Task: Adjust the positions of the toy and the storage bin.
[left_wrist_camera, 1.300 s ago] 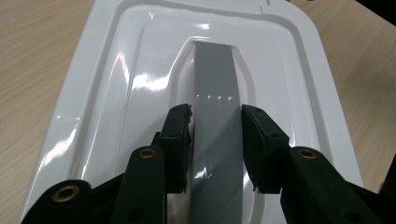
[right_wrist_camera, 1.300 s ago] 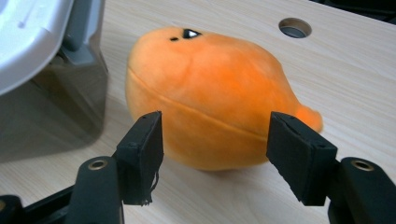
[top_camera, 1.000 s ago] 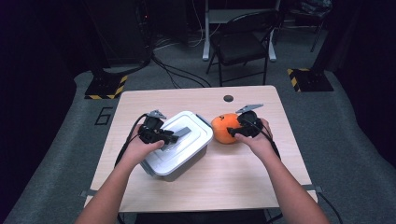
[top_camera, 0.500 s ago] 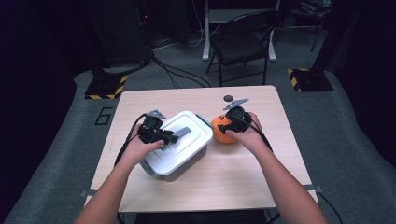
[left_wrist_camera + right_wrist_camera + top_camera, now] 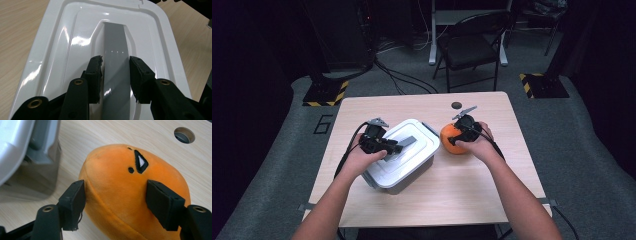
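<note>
A white lidded box (image 5: 412, 167) sits left of centre on the wooden table. My left gripper (image 5: 400, 146) reaches over it. Seen up close, the left gripper (image 5: 116, 60) is shut on the lid's grey handle (image 5: 115, 37), one pad against each side. An orange plush toy (image 5: 450, 143) with a small stitched face lies just right of the box. My right gripper (image 5: 458, 138) comes at it from the right. Its jaws (image 5: 116, 186) straddle the plush toy (image 5: 117, 165) and have just been opening; the pads lie alongside without denting it.
A round hole (image 5: 456, 105) in the tabletop lies behind the toy. The box's grey latch (image 5: 42, 135) faces the toy with a narrow gap between. A folding chair (image 5: 472, 47) and floor cables stand beyond the table's far edge.
My right gripper has moved left, from beside the plush toy to over it, with jaws on both sides. The toy, the box and my left gripper have stayed put.
</note>
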`<state>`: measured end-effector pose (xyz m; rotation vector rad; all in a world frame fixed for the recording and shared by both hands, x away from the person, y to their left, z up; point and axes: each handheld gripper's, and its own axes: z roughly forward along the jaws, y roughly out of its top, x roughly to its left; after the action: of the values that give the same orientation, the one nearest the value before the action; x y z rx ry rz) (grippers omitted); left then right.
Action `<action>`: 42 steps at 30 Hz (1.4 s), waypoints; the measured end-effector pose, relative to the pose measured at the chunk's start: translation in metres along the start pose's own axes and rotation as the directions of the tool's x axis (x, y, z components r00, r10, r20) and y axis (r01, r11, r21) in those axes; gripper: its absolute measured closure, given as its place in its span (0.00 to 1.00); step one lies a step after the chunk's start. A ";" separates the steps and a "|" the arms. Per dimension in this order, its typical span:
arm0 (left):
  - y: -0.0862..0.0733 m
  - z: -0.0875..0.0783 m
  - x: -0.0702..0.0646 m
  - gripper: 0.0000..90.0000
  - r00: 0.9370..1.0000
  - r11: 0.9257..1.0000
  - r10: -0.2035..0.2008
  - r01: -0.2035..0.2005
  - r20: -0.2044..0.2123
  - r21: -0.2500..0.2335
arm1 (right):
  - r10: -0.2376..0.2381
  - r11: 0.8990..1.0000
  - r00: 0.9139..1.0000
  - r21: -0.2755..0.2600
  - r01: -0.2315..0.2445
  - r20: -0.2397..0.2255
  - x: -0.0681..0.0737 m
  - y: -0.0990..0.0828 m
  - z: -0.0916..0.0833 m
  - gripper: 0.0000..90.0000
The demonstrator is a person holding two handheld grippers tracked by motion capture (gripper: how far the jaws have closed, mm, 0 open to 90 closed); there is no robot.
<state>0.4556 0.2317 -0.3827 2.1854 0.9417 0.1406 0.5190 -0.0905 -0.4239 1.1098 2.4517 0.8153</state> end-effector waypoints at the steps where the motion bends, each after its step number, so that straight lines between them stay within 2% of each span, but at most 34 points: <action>1: 0.000 0.000 0.000 0.70 1.000 1.000 -0.001 0.001 0.003 0.000 | -0.003 1.000 1.000 -0.005 0.003 0.009 -0.001 -0.002 0.000 0.35; 4: 0.000 0.000 0.001 0.70 1.000 1.000 -0.005 0.005 0.007 -0.001 | -0.008 1.000 1.000 -0.004 0.008 0.010 -0.002 -0.004 -0.001 0.36; 6: 0.000 0.000 0.001 0.70 1.000 1.000 -0.005 0.005 0.007 -0.001 | -0.021 1.000 0.999 0.000 0.021 0.029 -0.001 -0.005 0.001 0.38; 7: 0.000 0.000 0.001 0.70 1.000 1.000 -0.007 0.008 0.006 -0.004 | -0.066 0.998 0.996 -0.007 0.066 0.061 0.001 -0.006 0.003 0.44; 8: 0.000 0.000 0.001 0.70 1.000 1.000 -0.008 0.008 0.007 -0.003 | -0.071 0.997 0.995 -0.007 0.072 0.069 0.001 -0.007 0.003 0.47; 9: -0.001 0.000 0.000 0.70 1.000 1.000 -0.011 0.011 0.006 -0.005 | -0.057 0.998 0.995 -0.001 0.058 0.085 0.002 -0.007 0.002 0.51; 11: -0.001 0.000 0.000 0.70 1.000 1.000 -0.013 0.013 0.007 -0.006 | -0.063 0.998 0.994 0.000 0.064 0.094 0.002 -0.008 0.001 0.55; 12: -0.001 0.000 0.000 0.70 1.000 1.000 -0.014 0.014 0.007 -0.006 | -0.074 0.997 0.992 -0.011 0.075 0.104 0.001 -0.009 0.000 0.59; 13: -0.001 0.000 0.001 0.70 1.000 1.000 -0.015 0.015 0.011 -0.005 | -0.078 0.996 0.988 -0.033 0.083 0.134 0.001 -0.009 -0.003 0.65; 14: -0.001 0.000 0.001 0.70 1.000 1.000 -0.015 0.015 0.011 -0.005 | -0.078 0.996 0.988 -0.033 0.083 0.134 0.001 -0.009 -0.003 0.65; 15: -0.001 0.000 0.001 0.70 1.000 1.000 -0.015 0.015 0.011 -0.007 | -0.075 0.996 0.988 -0.042 0.081 0.135 0.001 -0.011 -0.008 0.70; 17: -0.001 0.000 0.001 0.70 1.000 1.000 -0.017 0.017 0.012 -0.007 | -0.079 0.995 0.989 -0.055 0.087 0.123 -0.002 -0.012 -0.010 0.73; 24: -0.001 0.000 0.002 0.70 1.000 1.000 -0.018 0.019 0.018 -0.007 | -0.024 0.997 0.994 -0.067 0.031 0.102 -0.009 -0.013 -0.022 0.77; 27: -0.001 0.000 0.002 0.70 1.000 1.000 -0.022 0.023 0.022 -0.010 | -0.018 0.997 0.995 -0.077 0.026 0.100 -0.014 -0.015 -0.031 0.78; 34: -0.001 0.000 0.002 0.71 1.000 1.000 -0.021 0.021 0.022 -0.009 | -0.017 0.997 0.992 -0.076 0.027 0.124 -0.020 -0.023 -0.047 0.78; 35: -0.001 0.000 0.002 0.71 1.000 1.000 -0.017 0.017 0.020 -0.008 | 0.005 0.998 0.992 -0.068 0.003 0.124 -0.022 -0.027 -0.052 0.78; 39: 0.000 0.000 0.001 0.71 1.000 1.000 -0.018 0.018 0.014 -0.004 | 0.036 0.998 0.991 -0.061 -0.029 0.126 -0.026 -0.036 -0.061 0.78; 42: 0.000 0.001 0.000 0.71 1.000 1.000 -0.015 0.015 0.011 -0.004 | 0.043 0.998 0.990 -0.054 -0.036 0.133 -0.028 -0.041 -0.065 0.78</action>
<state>0.4561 0.2316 -0.3831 2.1729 0.9504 0.1232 0.4811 -0.1576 -0.3968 1.1584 2.2928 0.7843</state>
